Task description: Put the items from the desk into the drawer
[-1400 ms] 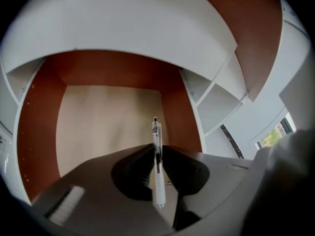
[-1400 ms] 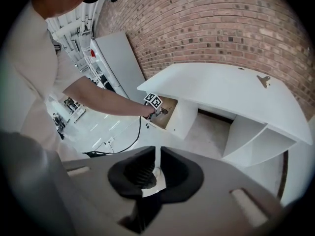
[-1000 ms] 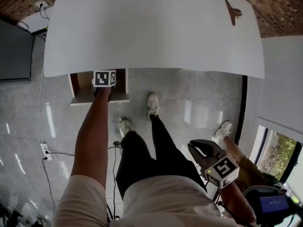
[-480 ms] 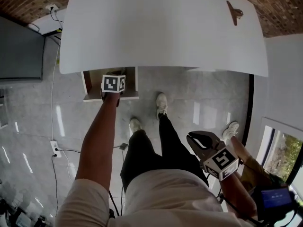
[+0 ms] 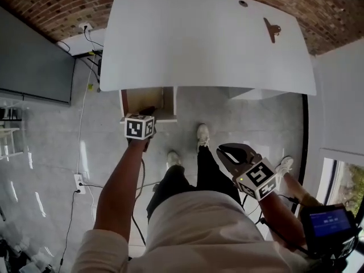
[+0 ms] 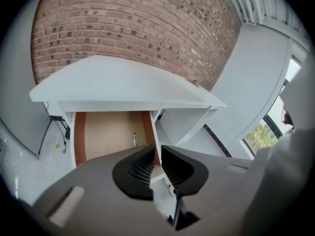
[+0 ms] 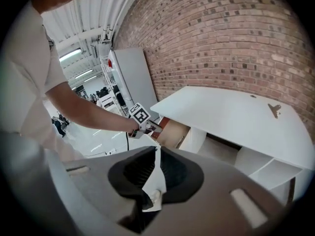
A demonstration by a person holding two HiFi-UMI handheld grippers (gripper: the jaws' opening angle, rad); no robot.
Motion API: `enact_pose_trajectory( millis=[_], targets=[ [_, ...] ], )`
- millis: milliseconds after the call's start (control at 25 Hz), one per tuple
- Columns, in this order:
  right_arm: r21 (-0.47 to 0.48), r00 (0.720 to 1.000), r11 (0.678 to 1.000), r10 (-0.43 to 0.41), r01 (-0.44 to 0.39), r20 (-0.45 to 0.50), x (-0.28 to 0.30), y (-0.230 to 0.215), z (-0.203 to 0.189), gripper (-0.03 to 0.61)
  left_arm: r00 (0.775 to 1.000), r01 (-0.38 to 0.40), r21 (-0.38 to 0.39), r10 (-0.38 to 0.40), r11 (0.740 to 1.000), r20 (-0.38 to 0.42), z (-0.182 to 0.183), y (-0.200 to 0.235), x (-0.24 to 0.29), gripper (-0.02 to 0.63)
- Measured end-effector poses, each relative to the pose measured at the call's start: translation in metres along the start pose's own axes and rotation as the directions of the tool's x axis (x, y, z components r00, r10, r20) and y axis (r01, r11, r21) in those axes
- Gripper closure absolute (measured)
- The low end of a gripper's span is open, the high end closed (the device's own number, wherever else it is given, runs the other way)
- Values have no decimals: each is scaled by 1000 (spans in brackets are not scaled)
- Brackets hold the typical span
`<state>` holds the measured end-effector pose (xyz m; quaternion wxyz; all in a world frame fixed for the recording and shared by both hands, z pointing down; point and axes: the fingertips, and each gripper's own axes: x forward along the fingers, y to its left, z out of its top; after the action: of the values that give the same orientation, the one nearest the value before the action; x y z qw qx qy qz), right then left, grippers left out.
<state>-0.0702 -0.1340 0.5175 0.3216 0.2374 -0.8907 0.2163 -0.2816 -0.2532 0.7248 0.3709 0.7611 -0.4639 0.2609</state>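
Left tongs [image 6: 156, 157] pinch the front edge of the open drawer [image 5: 145, 99], center-left under the white table [image 5: 193, 50]. Right tongs [image 7: 158, 168], lower right, sit nearly together, empty. A small brown item [image 5: 272, 29] lies on the table's upper right.

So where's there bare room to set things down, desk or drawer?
The desk is almost all bare; only a small brown item sits near its far right corner. The drawer floor is mostly open, though the left hand-held gripper crowds its front.

drawer [image 5: 149, 102]: under desk [image 5: 210, 38], left end | clip [image 5: 272, 28]: on desk, far right | left gripper [image 5: 148, 112]: at drawer front
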Motion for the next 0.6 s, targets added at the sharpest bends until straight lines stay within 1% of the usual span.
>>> enact_pose_trajectory(
  millis=[120,200,400,520,600],
  targets=[
    [-28,999,1000,0,1,39,-10,6,11,545,999,-2,28,1,1000,40,4,-16,-52,580],
    [-49,998,999,1,2,57,-16,13,19,545,997,8,43,-11,999,78,10,-29,-88,597],
    [-139,996,990,1,12,90,-34,45,32,545,983,78,85,-91,993,157,15,-92,-179,606],
    [-155,994,988,15,2,109,-32,52,39,545,968,124,92,-140,988,207,21,-126,-219,606],
    [-158,993,987,16,2,119,-32,55,42,545,958,162,103,-181,981,224,21,-151,-241,606]
  ],
)
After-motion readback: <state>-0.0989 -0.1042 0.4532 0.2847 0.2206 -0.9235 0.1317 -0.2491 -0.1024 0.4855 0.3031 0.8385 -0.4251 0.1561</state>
